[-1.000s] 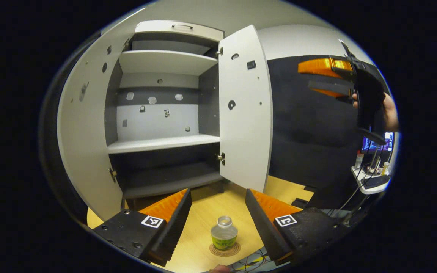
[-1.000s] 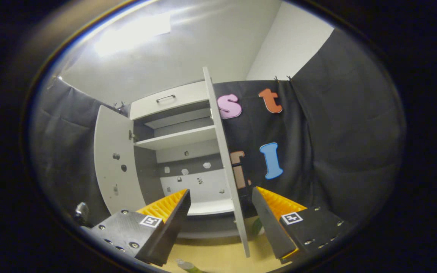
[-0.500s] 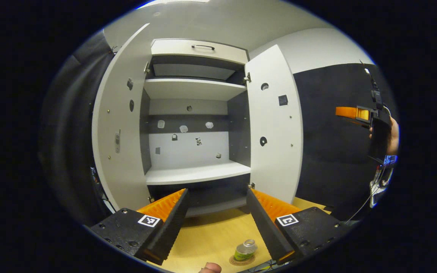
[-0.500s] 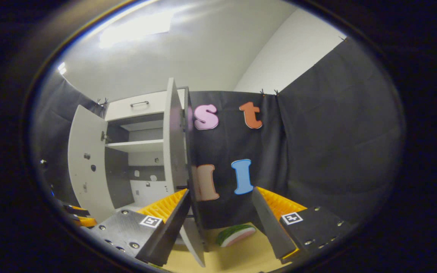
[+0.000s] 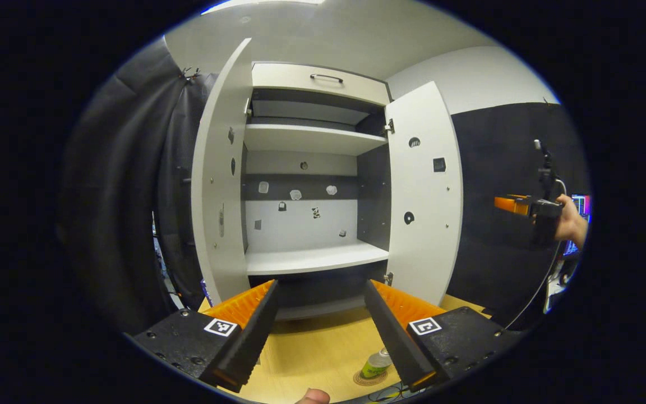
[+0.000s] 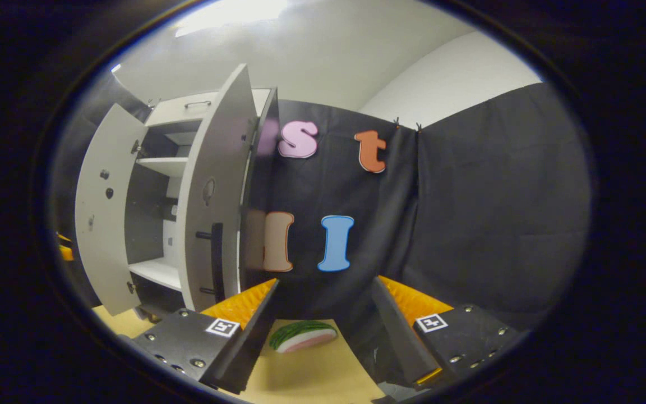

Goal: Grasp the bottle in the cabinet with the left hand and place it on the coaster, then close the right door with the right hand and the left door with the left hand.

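In the left gripper view the white cabinet (image 5: pixel 312 258) stands with both doors swung out, the left door (image 5: pixel 216 185) and the right door (image 5: pixel 427 196), and bare shelves. A small bottle (image 5: pixel 376 363) with a green label stands on a round coaster (image 5: pixel 369 377) on the wooden table, low beside my left gripper (image 5: pixel 320 331), which is open and holds nothing. Far right, a hand holds my right gripper (image 5: pixel 511 204) out beyond the right door. In the right gripper view my right gripper (image 6: pixel 323 328) is open, off the outer face of the right door (image 6: pixel 211 202), whose dark handle (image 6: pixel 216 255) shows.
A toy watermelon slice (image 6: pixel 303 335) lies on the wooden table (image 6: pixel 323 376) between the right gripper's fingers, near the black cloth wall. A drawer with a handle (image 5: pixel 326 78) tops the cabinet. A lit screen (image 5: pixel 581 207) and cables sit at the far right.
The left gripper has drawn back and tilted up, so the bottle on its coaster slid low in its view. The right gripper swung rightwards around the right door's edge to its outer face.
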Demonstrator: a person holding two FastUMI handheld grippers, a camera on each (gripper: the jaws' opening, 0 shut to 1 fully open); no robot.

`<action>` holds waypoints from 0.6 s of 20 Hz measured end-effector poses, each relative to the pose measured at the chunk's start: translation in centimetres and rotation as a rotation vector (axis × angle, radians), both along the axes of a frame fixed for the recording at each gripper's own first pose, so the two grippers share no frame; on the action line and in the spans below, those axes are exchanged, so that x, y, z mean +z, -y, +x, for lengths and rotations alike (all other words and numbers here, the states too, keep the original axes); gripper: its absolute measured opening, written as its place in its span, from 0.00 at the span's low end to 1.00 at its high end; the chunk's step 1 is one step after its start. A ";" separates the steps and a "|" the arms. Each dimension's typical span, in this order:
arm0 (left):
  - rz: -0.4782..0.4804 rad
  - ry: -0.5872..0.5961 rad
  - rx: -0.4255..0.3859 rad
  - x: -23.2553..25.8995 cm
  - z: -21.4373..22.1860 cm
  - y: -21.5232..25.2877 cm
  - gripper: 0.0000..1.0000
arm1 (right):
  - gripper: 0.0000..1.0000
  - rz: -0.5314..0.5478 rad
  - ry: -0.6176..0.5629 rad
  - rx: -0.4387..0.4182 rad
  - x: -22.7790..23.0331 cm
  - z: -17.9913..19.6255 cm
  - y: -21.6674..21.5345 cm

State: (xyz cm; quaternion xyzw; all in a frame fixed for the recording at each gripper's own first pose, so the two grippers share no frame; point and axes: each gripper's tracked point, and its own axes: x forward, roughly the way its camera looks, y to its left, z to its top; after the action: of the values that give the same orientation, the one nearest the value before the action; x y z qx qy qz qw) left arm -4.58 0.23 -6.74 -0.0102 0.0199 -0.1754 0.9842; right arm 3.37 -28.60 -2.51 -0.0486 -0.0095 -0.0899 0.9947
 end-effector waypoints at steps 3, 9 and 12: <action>-0.003 0.021 0.016 1.9 -0.6 -0.9 0.95 | 0.99 0.062 -0.015 0.017 -0.4 3.5 -2.3; -0.009 0.020 0.051 1.9 -0.6 -3.8 0.95 | 0.98 0.044 -0.067 0.025 -1.2 9.3 -7.3; -0.029 0.017 0.085 2.3 -0.1 -6.3 0.96 | 0.88 0.038 -0.038 0.017 -0.8 9.6 -7.6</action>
State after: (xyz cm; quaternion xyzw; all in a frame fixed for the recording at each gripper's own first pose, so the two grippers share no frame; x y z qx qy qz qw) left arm -4.68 6.48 -4.41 -0.0238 0.0083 -0.1337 0.9907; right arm 12.99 -21.04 -3.29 -0.0312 0.0109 -0.0805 0.9962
